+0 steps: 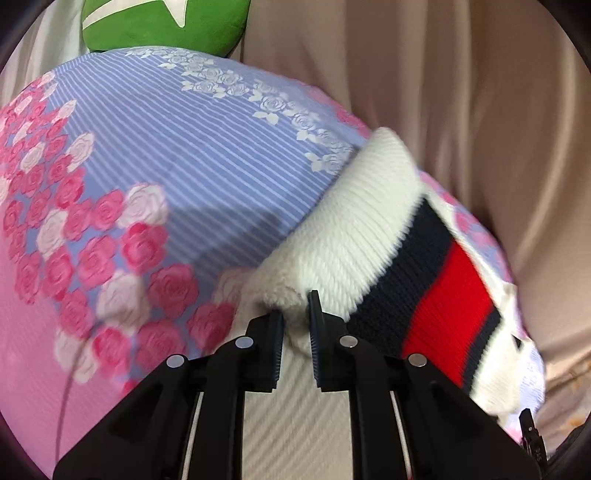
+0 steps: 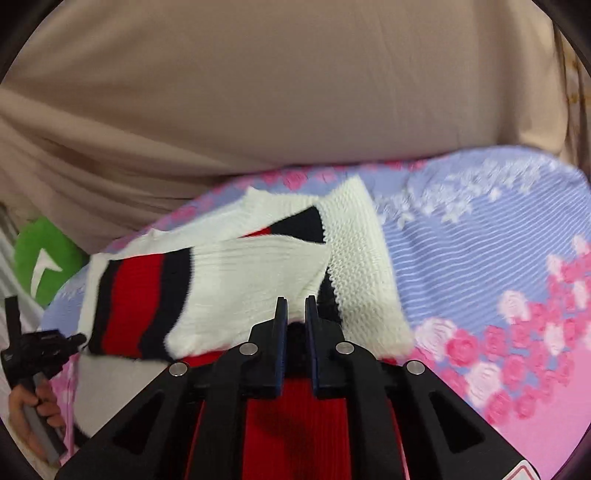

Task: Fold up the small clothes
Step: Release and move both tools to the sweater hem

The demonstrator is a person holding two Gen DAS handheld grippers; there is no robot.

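Lying on the floral bedsheet (image 1: 155,206), the knitted sweater (image 2: 255,273) was pinched at both ends: the left gripper (image 1: 295,325) clamped its white fuzzy edge, and the right gripper (image 2: 295,321) had its fingers closed on the red-striped part. A green cushion (image 1: 162,22) sat beyond.

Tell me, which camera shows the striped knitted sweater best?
The right wrist view: the sweater lies across the flowered sheet with its white, navy and red bands and a folded flap visible. The left wrist view shows only one end of it, close up and blurred.
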